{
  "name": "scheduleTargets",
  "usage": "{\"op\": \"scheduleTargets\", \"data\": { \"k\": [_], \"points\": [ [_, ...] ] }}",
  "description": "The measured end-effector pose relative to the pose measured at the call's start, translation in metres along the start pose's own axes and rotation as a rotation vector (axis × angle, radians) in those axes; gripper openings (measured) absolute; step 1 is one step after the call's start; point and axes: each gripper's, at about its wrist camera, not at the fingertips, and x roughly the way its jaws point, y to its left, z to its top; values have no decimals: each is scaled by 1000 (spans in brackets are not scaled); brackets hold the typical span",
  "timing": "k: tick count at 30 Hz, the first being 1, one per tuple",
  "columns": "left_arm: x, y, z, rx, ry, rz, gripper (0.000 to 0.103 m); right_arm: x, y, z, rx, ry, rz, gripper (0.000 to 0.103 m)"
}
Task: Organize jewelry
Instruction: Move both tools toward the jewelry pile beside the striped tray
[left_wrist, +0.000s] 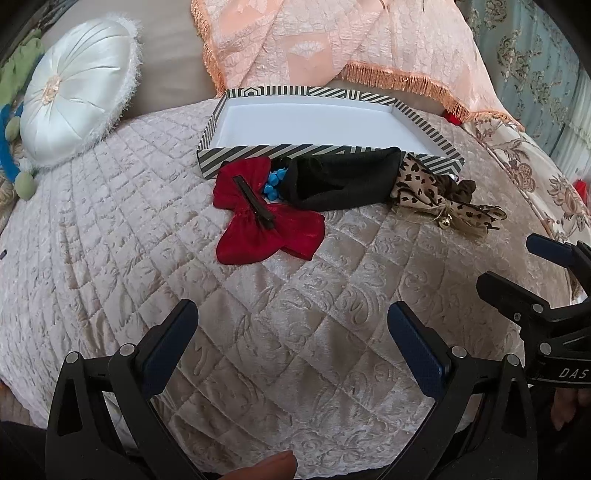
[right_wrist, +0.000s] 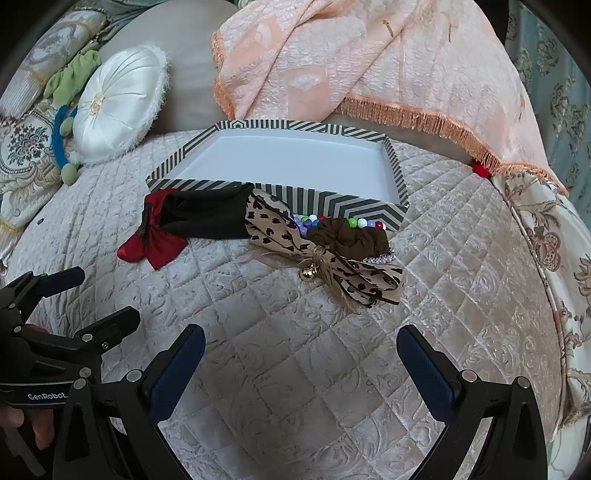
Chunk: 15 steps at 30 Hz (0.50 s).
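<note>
The quilted bedspread (left_wrist: 258, 302), a plush velvet embossed in diamonds, carries everything; its soft, yielding surface gives your fingers no firm backing, so a low pinch may gather fabric along with the item.

The striped box (right_wrist: 207, 184), shallow rigid card with a smooth white floor, sits at the far side of the spread and appears empty. All the accessories lie outside it, bunched against its near wall. It is light, and a nudge from an arriving item could slide it.

The black cloth piece (left_wrist: 340, 181) is limp, folded and matte. It overlaps the leopard-print bow (right_wrist: 280, 236) at one end and the red satin bow (left_wrist: 266, 225) at the other, so lifting it may drag either neighbour.

The red bow is glossy and gathered, with a dark clip bar across its centre; satin may slip from your pads.

The brown scrunchie (right_wrist: 347, 234) is soft and ruffled, touching the leopard bow.

The coloured beads (right_wrist: 332, 221) and blue beads (left_wrist: 271, 184) are hard, round and half hidden. A strand could snag or slip away unseen.

Your left gripper (left_wrist: 293, 325) and right gripper (right_wrist: 301, 347) hover short of the pile, jaws spread wide, holding nothing.
</note>
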Motion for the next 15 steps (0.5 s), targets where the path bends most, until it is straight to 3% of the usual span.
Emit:
{"op": "scheduleTargets", "data": {
  "k": [15],
  "points": [
    [1,4,1,-8,-30,-2,103,1,0,-1,-10,-3,-19,103]
  ]
}}
